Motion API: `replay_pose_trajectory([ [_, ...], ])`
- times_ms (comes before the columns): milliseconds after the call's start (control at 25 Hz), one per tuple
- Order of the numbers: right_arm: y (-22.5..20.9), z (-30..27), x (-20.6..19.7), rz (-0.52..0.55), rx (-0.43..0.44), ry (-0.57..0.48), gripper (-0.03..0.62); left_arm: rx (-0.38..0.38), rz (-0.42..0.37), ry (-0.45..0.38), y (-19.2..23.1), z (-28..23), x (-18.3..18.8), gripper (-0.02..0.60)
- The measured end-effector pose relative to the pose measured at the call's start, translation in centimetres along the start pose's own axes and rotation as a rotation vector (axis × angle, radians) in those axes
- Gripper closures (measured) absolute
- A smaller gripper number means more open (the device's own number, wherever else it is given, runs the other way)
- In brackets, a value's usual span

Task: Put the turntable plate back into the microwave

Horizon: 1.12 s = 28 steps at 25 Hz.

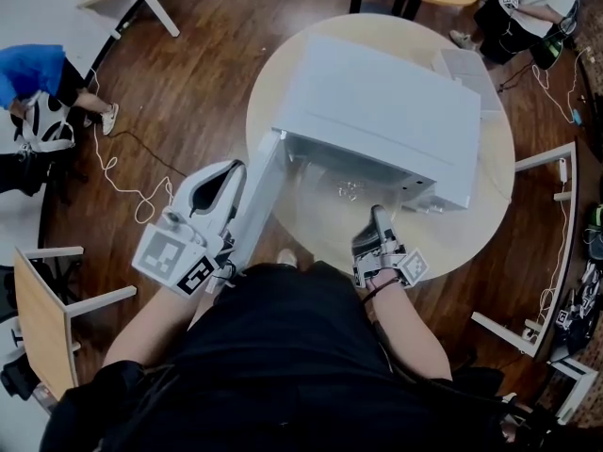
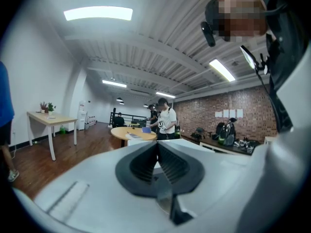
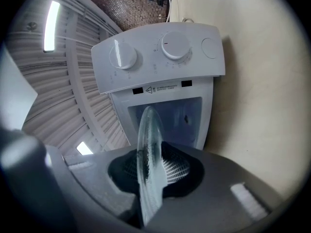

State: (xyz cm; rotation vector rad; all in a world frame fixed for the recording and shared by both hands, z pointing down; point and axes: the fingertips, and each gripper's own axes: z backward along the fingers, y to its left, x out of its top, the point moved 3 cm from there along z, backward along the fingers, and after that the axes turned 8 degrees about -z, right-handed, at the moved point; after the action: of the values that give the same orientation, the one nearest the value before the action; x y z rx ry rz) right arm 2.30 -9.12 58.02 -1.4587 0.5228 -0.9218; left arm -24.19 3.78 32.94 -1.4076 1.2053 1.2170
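Note:
A white microwave (image 1: 386, 102) stands on the round table (image 1: 471, 238), its door (image 1: 259, 196) swung open to the left. My right gripper (image 1: 377, 218) is shut on the clear glass turntable plate (image 3: 147, 149), held edge-on just in front of the open cavity (image 3: 182, 118). The right gripper view is rolled, so the control panel with two knobs (image 3: 158, 52) sits above the cavity. My right gripper (image 3: 148, 171) grips the plate at its near rim. My left gripper (image 1: 226, 182) hangs beside the door's outer face. Its jaws (image 2: 156, 152) are shut on nothing and point across the room.
A clear plastic box (image 1: 466, 69) sits on the table behind the microwave. A wooden chair (image 1: 42, 314) stands at the left and a white frame (image 1: 551, 252) at the right. A cable (image 1: 122, 182) lies on the wooden floor. People stand at the far desks.

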Motion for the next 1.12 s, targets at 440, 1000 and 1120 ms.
replay_pose_trajectory([
  [440, -0.4, -2.3, 0.7, -0.015, 0.009, -0.022, 0.546, 0.006, 0.005, 0.03, 0.7, -0.2, -0.3, 0.584],
  [1000, -1.3, -4.6, 1.7, -0.022, 0.009, -0.035, 0.545, -0.042, -0.015, 0.058, -0.5, -0.7, -0.8, 0.584],
  [1120, -1.6, -4.9, 1.9, -0.029, 0.002, -0.044, 0.545, -0.049, -0.029, 0.06, -0.9, -0.9, -0.8, 0.584],
])
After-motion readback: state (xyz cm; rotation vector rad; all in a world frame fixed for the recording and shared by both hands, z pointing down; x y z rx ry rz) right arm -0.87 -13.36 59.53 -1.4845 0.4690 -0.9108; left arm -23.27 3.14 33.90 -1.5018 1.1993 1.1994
